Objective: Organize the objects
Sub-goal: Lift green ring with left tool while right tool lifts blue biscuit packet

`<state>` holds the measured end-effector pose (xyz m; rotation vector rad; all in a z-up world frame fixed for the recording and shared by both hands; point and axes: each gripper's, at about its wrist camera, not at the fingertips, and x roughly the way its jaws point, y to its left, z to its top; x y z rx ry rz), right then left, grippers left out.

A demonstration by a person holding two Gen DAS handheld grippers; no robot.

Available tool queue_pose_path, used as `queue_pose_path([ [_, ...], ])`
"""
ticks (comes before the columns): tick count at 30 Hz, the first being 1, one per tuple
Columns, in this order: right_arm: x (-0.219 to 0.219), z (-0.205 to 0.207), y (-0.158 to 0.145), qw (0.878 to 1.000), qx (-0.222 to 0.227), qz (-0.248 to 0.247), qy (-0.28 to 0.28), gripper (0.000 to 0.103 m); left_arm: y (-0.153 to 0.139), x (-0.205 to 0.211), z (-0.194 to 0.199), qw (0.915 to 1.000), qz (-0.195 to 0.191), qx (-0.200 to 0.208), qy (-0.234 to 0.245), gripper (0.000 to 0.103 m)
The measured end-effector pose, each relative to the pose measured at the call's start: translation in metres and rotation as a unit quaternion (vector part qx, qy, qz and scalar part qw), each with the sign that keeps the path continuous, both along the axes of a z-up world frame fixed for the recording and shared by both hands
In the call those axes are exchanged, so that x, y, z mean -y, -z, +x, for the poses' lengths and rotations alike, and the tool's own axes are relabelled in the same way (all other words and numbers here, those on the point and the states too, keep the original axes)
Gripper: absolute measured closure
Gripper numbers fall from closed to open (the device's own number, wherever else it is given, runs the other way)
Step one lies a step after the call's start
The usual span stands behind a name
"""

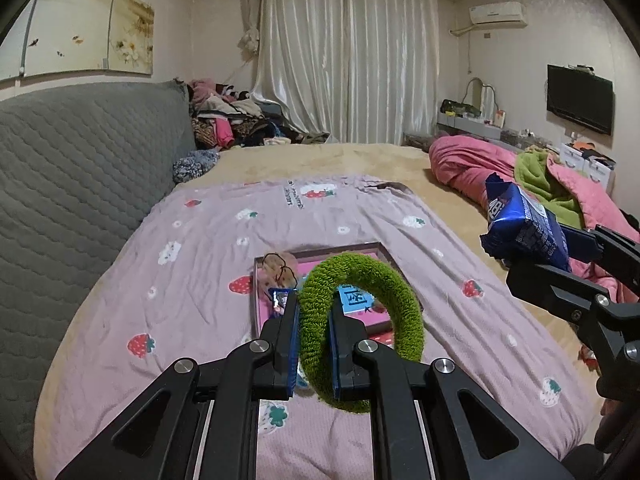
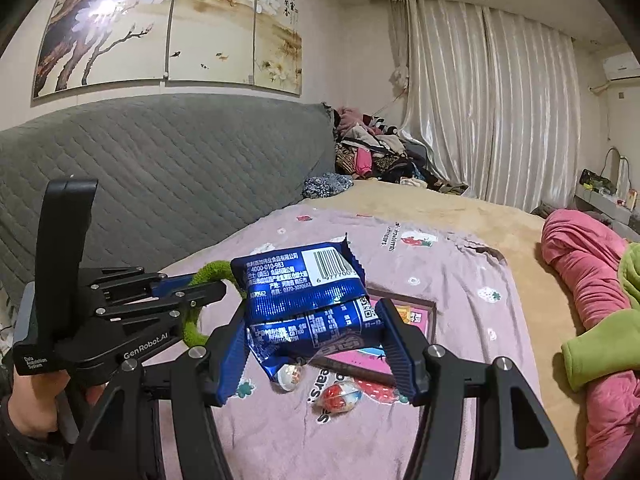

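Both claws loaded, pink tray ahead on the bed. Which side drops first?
Left, probably. Left claw is shut on the green scrunchie, directly in line with the pink tray. Right claw, holding the blue snack packet, sits off to the tray's side.

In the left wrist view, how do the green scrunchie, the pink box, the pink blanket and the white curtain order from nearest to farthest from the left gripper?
1. Green scrunchie: clamped in the left gripper.
2. Pink box: just ahead, on the strawberry sheet.
3. Pink blanket: far right side of the bed.
4. White curtain: back wall, beyond the bed.
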<state>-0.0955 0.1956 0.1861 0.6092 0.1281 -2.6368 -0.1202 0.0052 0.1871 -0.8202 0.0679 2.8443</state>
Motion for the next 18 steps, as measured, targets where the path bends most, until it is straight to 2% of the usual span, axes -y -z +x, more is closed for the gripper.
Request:
queue_pose_path([
  [18,-0.010,-0.037,-0.002,1.000,0.001,-0.007,0.016,0.042,-0.004,0.000,-0.036,1.0000,0.000,0.001,-0.004,0.091],
])
